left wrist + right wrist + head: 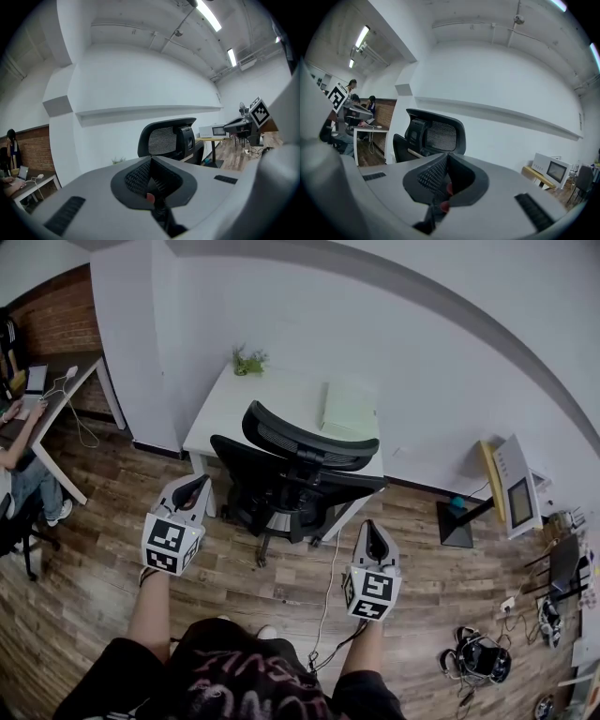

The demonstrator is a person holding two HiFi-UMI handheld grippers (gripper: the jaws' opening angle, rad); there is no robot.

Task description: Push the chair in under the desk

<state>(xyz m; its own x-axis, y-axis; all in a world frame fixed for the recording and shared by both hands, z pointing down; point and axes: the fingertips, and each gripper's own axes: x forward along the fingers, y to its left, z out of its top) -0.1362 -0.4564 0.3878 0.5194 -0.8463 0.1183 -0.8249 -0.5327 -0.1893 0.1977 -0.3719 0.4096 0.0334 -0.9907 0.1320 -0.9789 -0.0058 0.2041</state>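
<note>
A black mesh office chair stands in front of a white desk, its back towards me and its seat partly under the desk edge. My left gripper hovers just left of the chair, apart from it, jaws shut and empty. My right gripper hangs short of the chair's right side, also shut on nothing. In the left gripper view the closed gripper points at the chair's headrest. In the right gripper view the closed gripper faces the headrest from the other side.
A small plant and a white box sit on the desk. A second desk with a seated person stands at the left. A white appliance on a stand is at the right. A cable runs over the wooden floor.
</note>
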